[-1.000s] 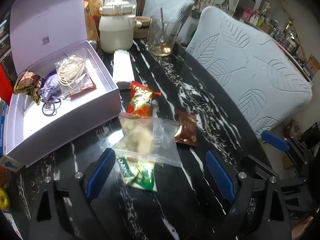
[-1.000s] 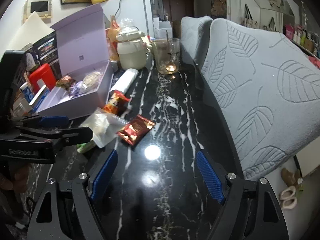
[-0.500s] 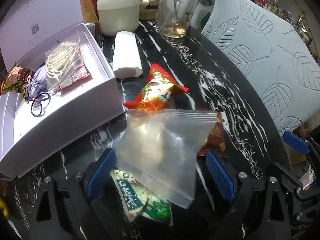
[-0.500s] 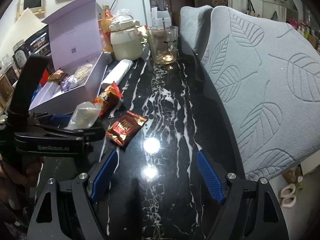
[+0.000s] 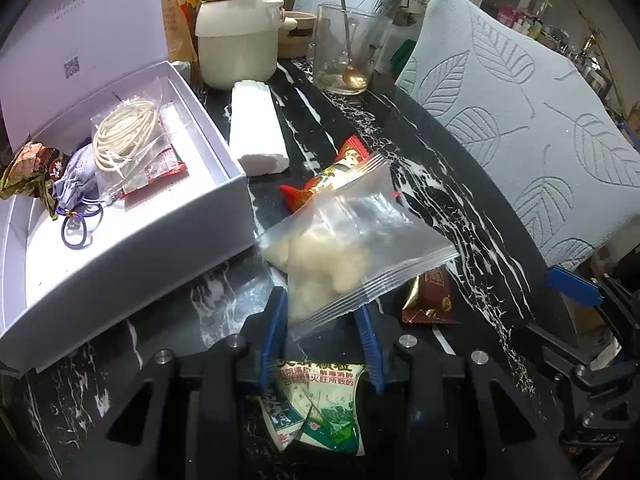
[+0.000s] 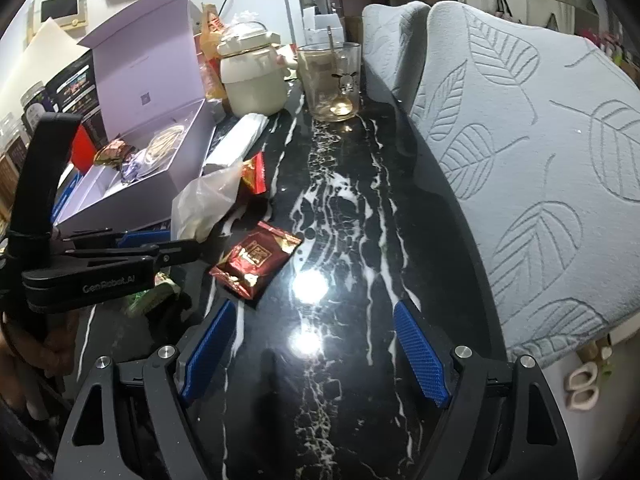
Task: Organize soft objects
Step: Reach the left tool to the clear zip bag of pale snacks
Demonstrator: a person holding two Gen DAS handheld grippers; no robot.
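The left gripper (image 5: 322, 332) has pinched shut on one corner of the clear plastic bag of pale lumps (image 5: 340, 240), beside the open lilac cardboard box (image 5: 132, 248) on the black marble table (image 6: 352, 208). The slippery bag could slide out. The right gripper (image 6: 316, 356) is wide open, empty. "GenRobot.AI" shows on the left gripper.

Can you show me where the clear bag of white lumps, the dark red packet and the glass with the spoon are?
clear bag (image 5: 344, 236), left wrist view, on the white lumps inside.
dark red packet (image 6: 256, 260), right wrist view, middle of its face.
glass (image 6: 330, 80), right wrist view, front wall.
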